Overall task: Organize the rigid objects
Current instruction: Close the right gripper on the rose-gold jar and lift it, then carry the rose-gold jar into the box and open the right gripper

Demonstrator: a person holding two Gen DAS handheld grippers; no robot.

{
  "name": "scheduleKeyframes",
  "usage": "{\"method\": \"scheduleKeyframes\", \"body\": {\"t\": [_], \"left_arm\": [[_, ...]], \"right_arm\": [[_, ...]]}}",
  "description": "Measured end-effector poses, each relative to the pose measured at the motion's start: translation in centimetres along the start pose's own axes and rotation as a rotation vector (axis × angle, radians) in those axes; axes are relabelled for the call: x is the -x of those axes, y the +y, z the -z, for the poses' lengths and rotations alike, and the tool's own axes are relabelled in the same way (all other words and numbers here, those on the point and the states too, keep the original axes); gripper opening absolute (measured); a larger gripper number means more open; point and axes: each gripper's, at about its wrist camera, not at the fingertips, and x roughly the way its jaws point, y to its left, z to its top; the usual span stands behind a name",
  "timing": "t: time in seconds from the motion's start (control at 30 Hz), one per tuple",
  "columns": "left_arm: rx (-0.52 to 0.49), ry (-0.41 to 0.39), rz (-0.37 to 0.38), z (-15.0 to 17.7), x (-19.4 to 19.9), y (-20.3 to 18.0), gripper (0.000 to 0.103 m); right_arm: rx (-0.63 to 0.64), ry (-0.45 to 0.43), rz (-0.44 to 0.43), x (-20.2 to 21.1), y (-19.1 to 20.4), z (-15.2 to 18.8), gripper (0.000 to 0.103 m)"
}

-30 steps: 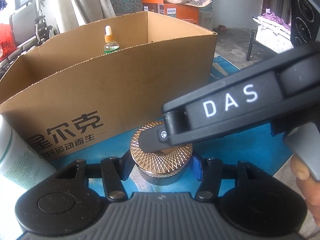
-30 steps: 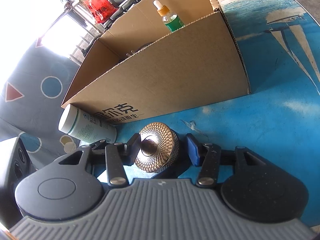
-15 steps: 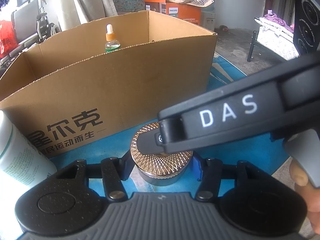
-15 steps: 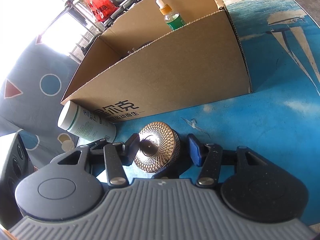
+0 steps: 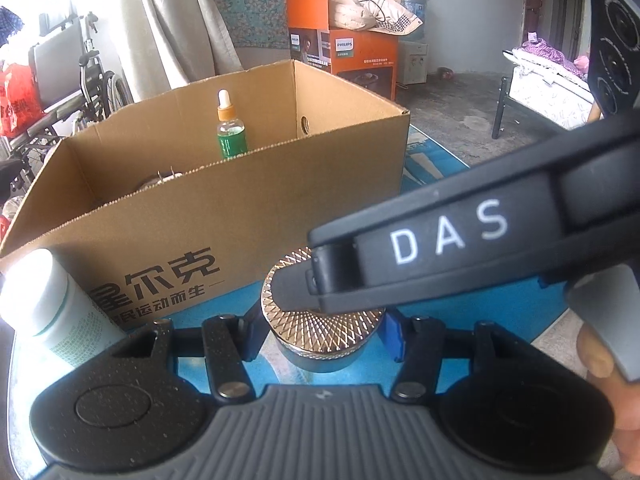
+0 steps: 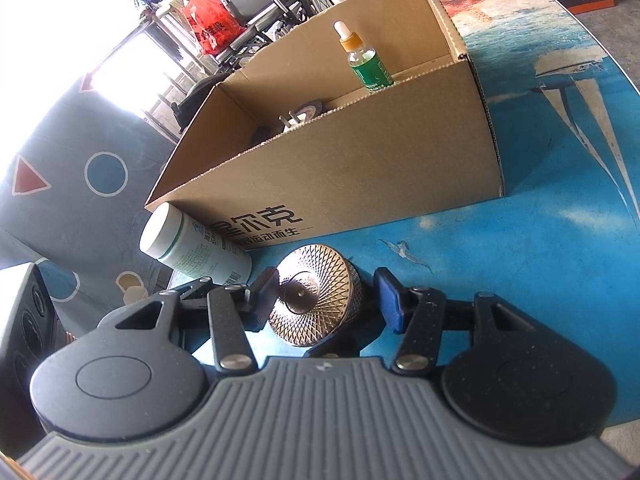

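blue sea-print table (image 6: 520, 248), bearing cardboard box (image 6: 360, 176) and, apparently lying, white bottle (image 6: 192, 248)

Wheelchair (image 5: 80, 88), pale curtain (image 5: 180, 20), grey floor (image 5: 452, 96)

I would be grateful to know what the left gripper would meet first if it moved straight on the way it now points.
Probably the printed front wall of the brown cardboard box. The left gripper already holds the round gold-patterned metal jar, so that jar would likely touch first; depth is unclear.
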Motion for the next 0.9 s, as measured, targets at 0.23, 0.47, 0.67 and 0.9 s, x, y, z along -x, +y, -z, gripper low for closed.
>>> {"method": "scheduleKeyframes", "body": {"t": [0.23, 0.47, 0.67, 0.9], "left_arm": [[-0.007, -0.121, -0.037, -3.6, 4.0, 0.2, 0.057], [0.031, -0.172, -0.053, -9.9, 3.7, 2.4, 0.057], [0.125, -0.052, -0.009, -14.0, -1.6, 6.3, 0.057], [0.238, 0.153, 0.059, -13.0, -8.2, 10.3, 0.057]], "right_arm": [[0.086, -0.086, -0.028, 4.2, 3.4, -2.6, 0.052], [0.207, -0.138, -0.04, 5.3, 6.0, -9.1, 0.053], [0.227, -0.021, -0.023, 0.9, 5.3, -16.2, 0.055], [0.197, 0.219, 0.012, -6.8, 2.6, -19.5, 0.055]]}}
